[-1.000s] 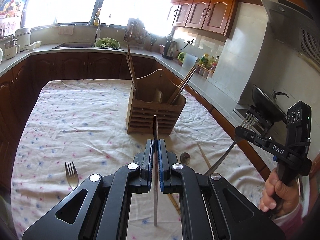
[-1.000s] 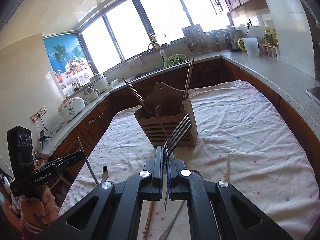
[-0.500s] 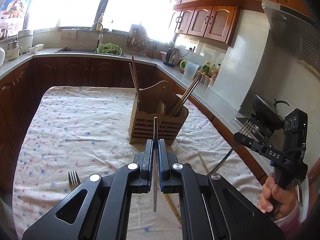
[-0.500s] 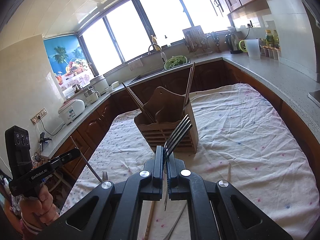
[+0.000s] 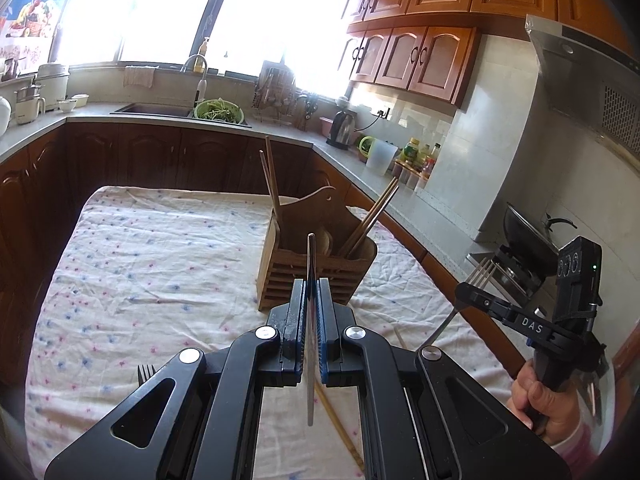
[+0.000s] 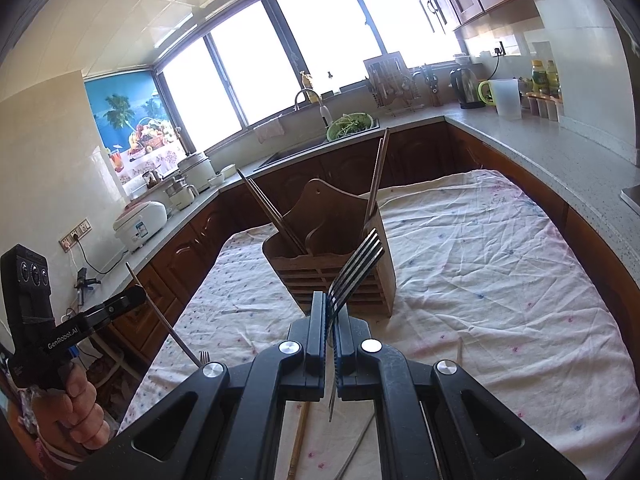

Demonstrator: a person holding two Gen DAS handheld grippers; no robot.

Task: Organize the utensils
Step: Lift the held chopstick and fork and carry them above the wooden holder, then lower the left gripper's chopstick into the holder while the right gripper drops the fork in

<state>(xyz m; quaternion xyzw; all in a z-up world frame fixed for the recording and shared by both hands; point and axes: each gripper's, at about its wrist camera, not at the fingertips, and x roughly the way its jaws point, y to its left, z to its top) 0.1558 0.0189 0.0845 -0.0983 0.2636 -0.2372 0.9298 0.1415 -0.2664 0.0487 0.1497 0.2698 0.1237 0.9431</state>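
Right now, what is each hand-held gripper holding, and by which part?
The left hand-held gripper clamps a thin metal utensil mid-handle; its type is unclear. The right hand-held gripper clamps a fork at the neck below its tines.

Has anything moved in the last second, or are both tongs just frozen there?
The left tongs rose a little with their thin metal utensil, so the wooden utensil holder sits lower in their view. The right tongs stayed put, still clamped on the fork. Nothing was released.
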